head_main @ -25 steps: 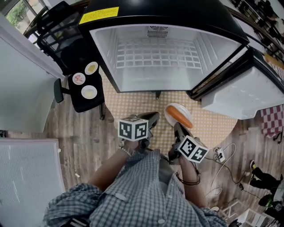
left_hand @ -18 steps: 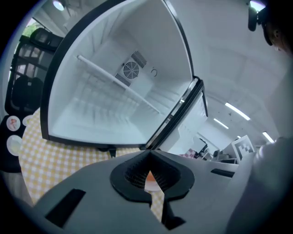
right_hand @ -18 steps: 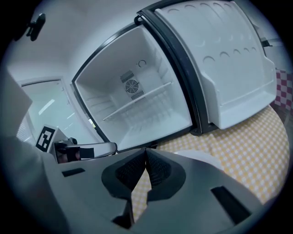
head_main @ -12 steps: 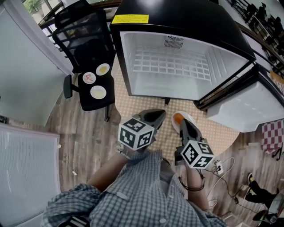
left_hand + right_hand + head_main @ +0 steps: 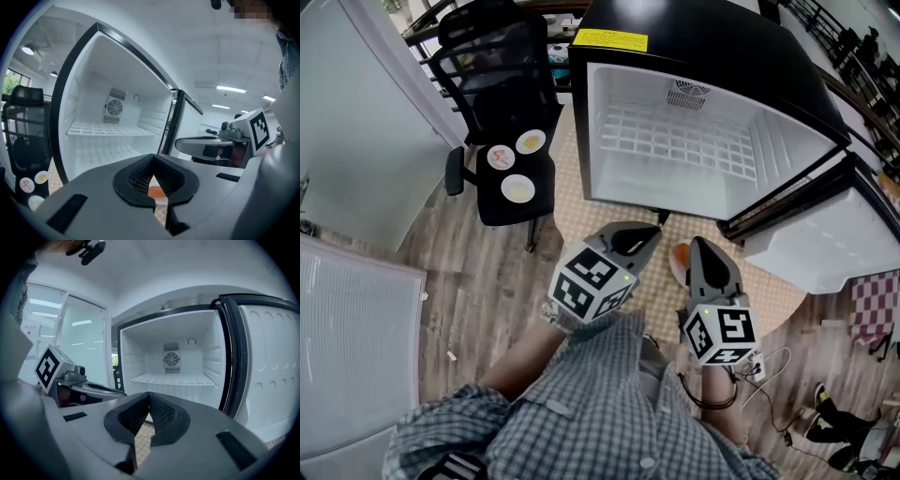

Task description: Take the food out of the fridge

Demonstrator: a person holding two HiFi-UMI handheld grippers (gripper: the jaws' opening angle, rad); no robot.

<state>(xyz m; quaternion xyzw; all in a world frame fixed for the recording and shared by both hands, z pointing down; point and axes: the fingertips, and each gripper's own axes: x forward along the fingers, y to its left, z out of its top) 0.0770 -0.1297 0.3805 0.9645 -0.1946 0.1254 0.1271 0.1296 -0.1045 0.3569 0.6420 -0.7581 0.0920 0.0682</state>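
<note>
The black fridge (image 5: 609,122) stands open with a bare white wire shelf (image 5: 675,136) and nothing inside. On the floor mat in front of it lies an orange carrot (image 5: 680,253) on a white plate, mostly hidden behind my right gripper (image 5: 703,246). My left gripper (image 5: 642,239) is beside it, to the left. Both are raised, point at the fridge, and are shut on nothing. In the left gripper view the closed left gripper (image 5: 152,161) frames a bit of the carrot (image 5: 154,191). In the right gripper view the right gripper (image 5: 149,397) faces the fridge (image 5: 171,378).
The fridge door (image 5: 806,248) hangs open at the right. A black office chair (image 5: 511,112) at the left carries three small plates of food (image 5: 517,188). A patterned mat (image 5: 572,220) lies under the fridge front. Cables and a power strip (image 5: 764,361) lie at the lower right.
Both grippers have risen and rolled, moving closer to the fridge. The right gripper now covers most of the carrot plate, which was in plain view a second ago.
</note>
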